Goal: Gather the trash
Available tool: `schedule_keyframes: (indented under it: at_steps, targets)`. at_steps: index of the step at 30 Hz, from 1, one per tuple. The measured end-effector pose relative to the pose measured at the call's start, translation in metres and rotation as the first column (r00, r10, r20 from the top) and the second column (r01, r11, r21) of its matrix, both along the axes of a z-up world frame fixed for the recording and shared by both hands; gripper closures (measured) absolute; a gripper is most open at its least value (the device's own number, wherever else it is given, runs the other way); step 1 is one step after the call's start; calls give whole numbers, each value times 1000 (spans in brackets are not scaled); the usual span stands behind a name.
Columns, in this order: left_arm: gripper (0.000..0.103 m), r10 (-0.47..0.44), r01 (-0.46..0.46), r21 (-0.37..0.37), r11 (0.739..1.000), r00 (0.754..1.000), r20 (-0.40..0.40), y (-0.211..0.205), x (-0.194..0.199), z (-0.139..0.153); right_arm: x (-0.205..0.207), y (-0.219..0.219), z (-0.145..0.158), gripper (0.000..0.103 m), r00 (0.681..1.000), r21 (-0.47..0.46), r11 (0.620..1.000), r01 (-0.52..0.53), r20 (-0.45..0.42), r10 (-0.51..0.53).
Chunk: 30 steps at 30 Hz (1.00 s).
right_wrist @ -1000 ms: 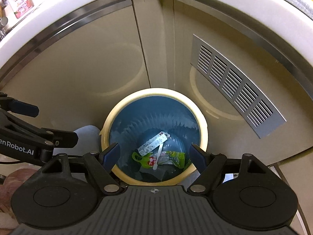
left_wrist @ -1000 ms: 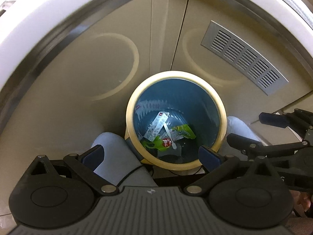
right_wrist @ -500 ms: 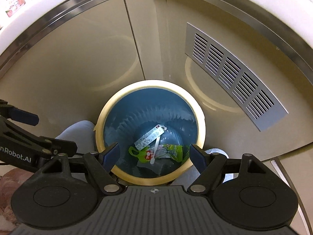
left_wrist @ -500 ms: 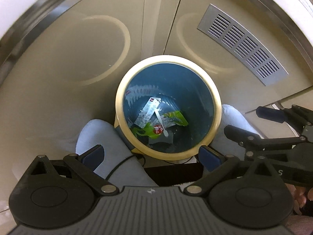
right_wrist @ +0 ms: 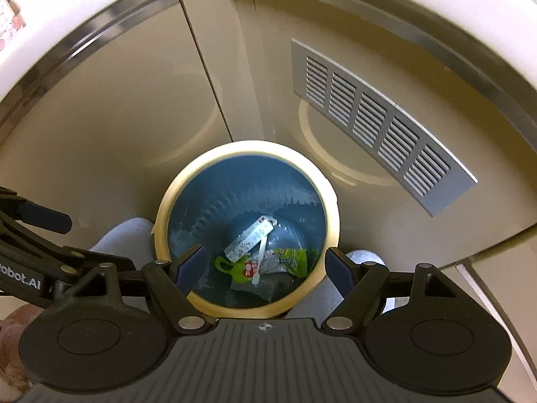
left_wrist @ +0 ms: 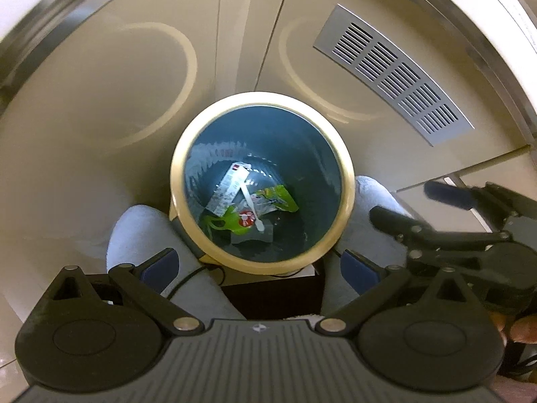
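1. Two grippers hang over the trash bin [left_wrist: 261, 181], both spread wide and holding nothing: the left gripper [left_wrist: 260, 267] sits at the bin's near edge, and the right gripper [right_wrist: 265, 265] straddles the near rim.
2. The trash is inside the bin, at the bottom toward the near wall: a white printed wrapper [left_wrist: 228, 191], a green wrapper [left_wrist: 275, 198], a green piece with a red-and-white label [left_wrist: 235, 223] and a white plastic spoon [left_wrist: 250, 206] lying across them.
3. Over the last second the left wrist view has drifted, so the bin sits higher and more central in it, and the counter edge that filled its top left has slid mostly out of view; nothing in the bin has shifted.
4. That suggests the drop is done and this is a check (no new item in either gripper).
5. The person's knees, in pale trousers [left_wrist: 141, 235], flank the bin; behind it stand beige cabinet doors [right_wrist: 117, 100] and a metal vent grille [right_wrist: 376, 124].
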State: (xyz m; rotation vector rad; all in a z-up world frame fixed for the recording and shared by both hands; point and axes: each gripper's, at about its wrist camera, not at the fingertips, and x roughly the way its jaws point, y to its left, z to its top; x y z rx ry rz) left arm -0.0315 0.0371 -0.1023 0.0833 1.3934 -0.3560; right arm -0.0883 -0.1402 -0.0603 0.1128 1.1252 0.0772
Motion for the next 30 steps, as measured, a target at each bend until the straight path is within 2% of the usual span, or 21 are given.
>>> schedule_keyframes:
  at_steps: [10, 14, 18, 23, 27, 30]
  targets:
    - [0, 3, -3, 5, 1000, 1000, 31, 3, -1, 12, 2, -12, 39, 20, 991, 22, 1000, 18, 132, -21]
    - [0, 1, -2, 13, 1000, 992, 126, 7, -8, 33, -1, -19, 68, 19, 970, 66, 998, -3, 242, -13]
    - [0, 13, -14, 1, 1000, 960, 280, 14, -15, 67, 0, -29, 110, 18, 922, 92, 995, -46, 388, 7]
    - [0, 51, -34, -49, 998, 904, 423, 23, -17, 109, 26, -45, 157, 11, 847, 35, 999, -37, 531, 13]
    - [0, 72, -44, -66, 997, 854, 515, 30, -20, 135, 65, -63, 177, 10, 830, 45, 999, 8, 556, -31]
    - [0, 83, -55, -67, 996, 838, 540, 32, -15, 148, 110, -80, 178, 9, 842, 71, 994, 82, 529, -108]
